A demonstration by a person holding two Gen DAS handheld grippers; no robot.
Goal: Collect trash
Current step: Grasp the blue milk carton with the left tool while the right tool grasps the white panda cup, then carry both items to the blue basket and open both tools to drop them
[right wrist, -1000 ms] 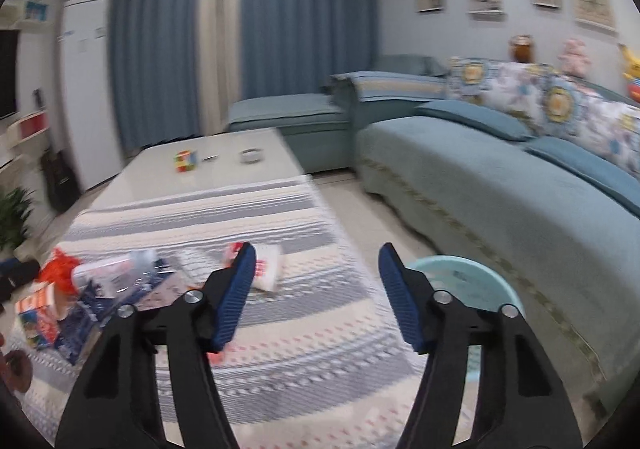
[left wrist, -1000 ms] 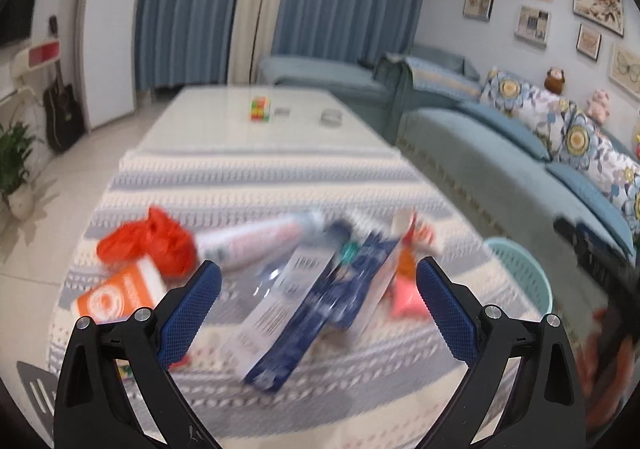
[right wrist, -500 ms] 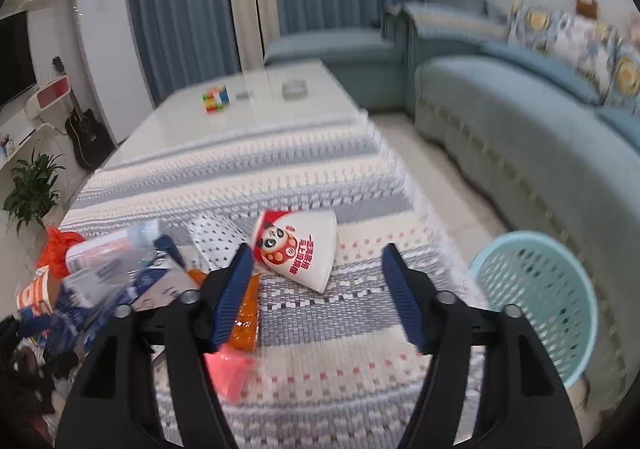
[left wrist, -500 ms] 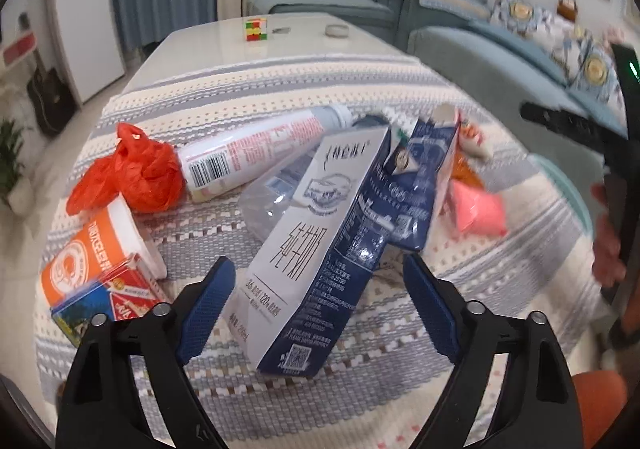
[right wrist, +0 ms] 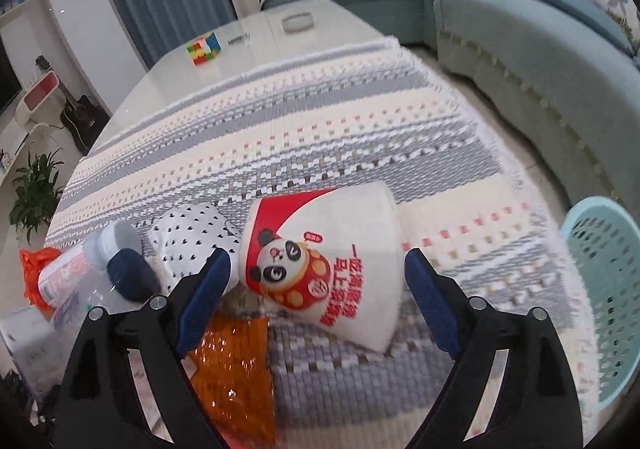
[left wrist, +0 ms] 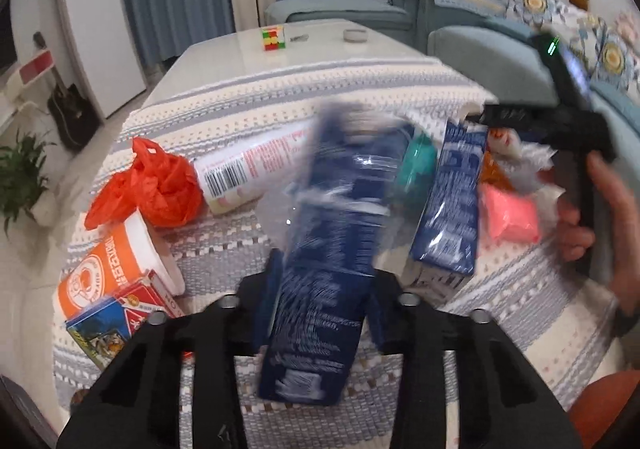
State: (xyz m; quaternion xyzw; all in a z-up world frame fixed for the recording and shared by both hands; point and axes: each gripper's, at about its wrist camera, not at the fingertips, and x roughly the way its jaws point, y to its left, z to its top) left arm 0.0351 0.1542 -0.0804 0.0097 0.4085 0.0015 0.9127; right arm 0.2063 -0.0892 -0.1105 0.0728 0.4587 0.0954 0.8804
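Note:
In the left wrist view my left gripper (left wrist: 324,285) is shut on a dark blue milk carton (left wrist: 332,249), which is blurred and tilted up off the striped cloth (left wrist: 280,101). A second blue carton (left wrist: 450,201), a white spray can (left wrist: 256,169), an orange bag (left wrist: 152,185) and an orange-white cup (left wrist: 116,265) lie around it. In the right wrist view my right gripper (right wrist: 320,297) is open, its jaws on either side of a white paper cup with a panda print (right wrist: 328,265) lying on its side. A light blue basket (right wrist: 604,289) stands on the floor at right.
An orange wrapper (right wrist: 236,369) and a dotted white bag (right wrist: 188,241) lie left of the panda cup. A pink packet (left wrist: 508,217) lies near my right hand. A puzzle cube (right wrist: 204,47) sits at the table's far end. A blue sofa (right wrist: 540,37) runs along the right.
My left gripper moved forward and shut on the blue carton, lifting it. My right gripper came down and forward until the panda cup lies between its open jaws.

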